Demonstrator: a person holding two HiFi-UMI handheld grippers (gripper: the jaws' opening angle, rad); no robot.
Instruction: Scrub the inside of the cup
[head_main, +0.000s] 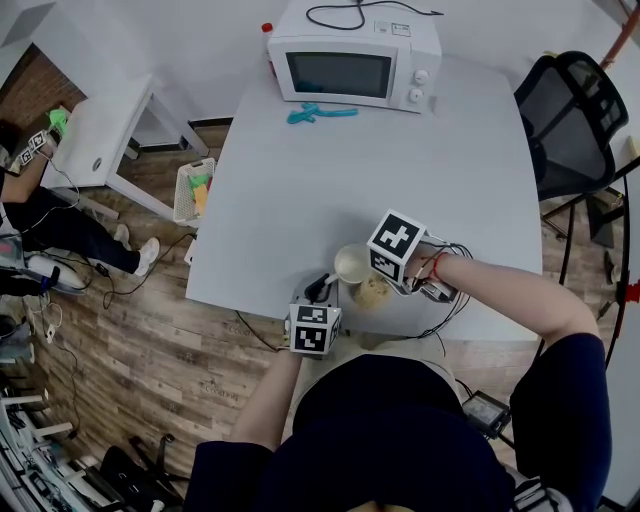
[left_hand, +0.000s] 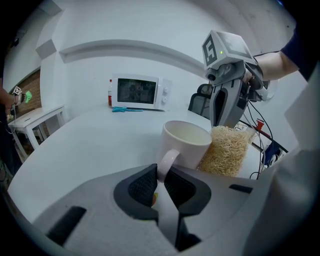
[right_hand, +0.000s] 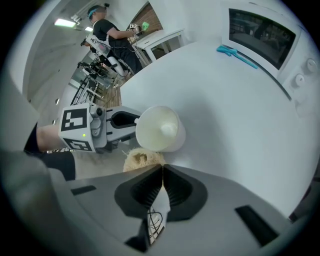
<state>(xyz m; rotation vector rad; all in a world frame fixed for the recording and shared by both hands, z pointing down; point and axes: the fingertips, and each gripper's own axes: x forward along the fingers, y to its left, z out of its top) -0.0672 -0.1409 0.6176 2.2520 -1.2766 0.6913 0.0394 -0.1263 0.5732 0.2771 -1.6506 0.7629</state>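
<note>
White worktop (head_main: 380, 170) fills the middle of the head view, bare and open across the wide stretch between the microwave (head_main: 350, 60) at its far edge and the near edge by the person. A black chair (head_main: 570, 110) stands off the far right corner. A pale basket (head_main: 184, 190) sits just off the left edge, holding yellow and green items. The left hand-held gripper (left_hand: 161, 175) pinches the handle of the cream cup (left_hand: 186, 145), which stands upright close to the near edge, its pale inside open to view. The right hand-held gripper (right_hand: 161, 172), pointing steeply down, is pressed together on the top of a straw-coloured loofah scrubber (left_hand: 226, 150) touching the cup's side. A teal tool (head_main: 320, 112) lies before the microwave.
</note>
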